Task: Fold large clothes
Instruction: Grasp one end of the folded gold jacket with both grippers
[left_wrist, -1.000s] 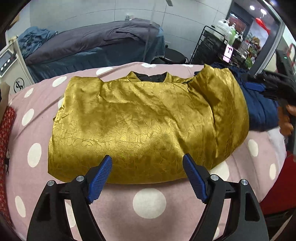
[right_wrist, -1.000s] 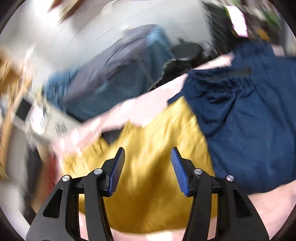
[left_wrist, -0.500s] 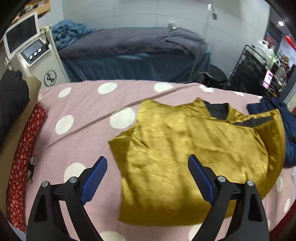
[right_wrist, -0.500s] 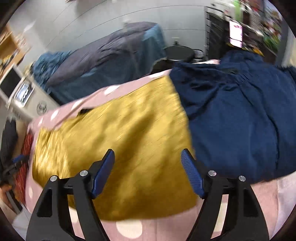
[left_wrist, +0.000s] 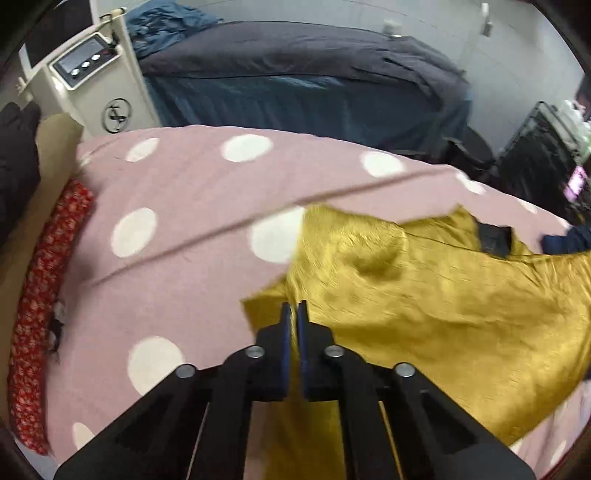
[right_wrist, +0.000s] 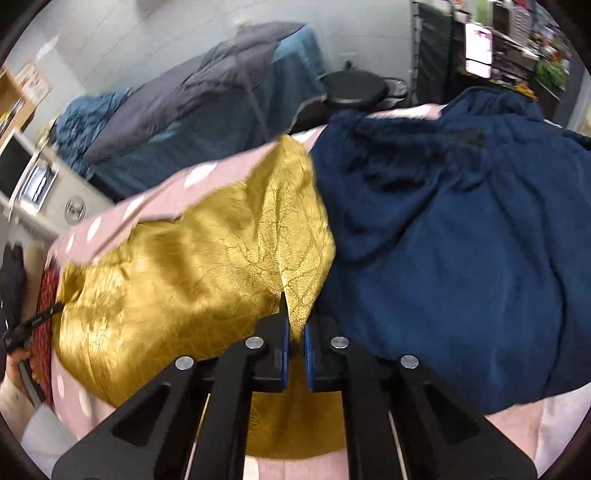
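At bottom centre of each wrist view, the left gripper (left_wrist: 294, 314) and right gripper (right_wrist: 295, 325) are both clamped on edges of the gold satin garment (left_wrist: 443, 295), which lies mid-frame on the pink polka-dot cover (left_wrist: 177, 192). A navy garment (right_wrist: 461, 229) fills the right; farther back stands a grey-covered bed (left_wrist: 295, 62).

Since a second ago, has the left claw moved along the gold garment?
Yes. The left claw shifted from the middle of the gold garment's near hem to its left edge, toward the red patterned cloth, and now pinches it.
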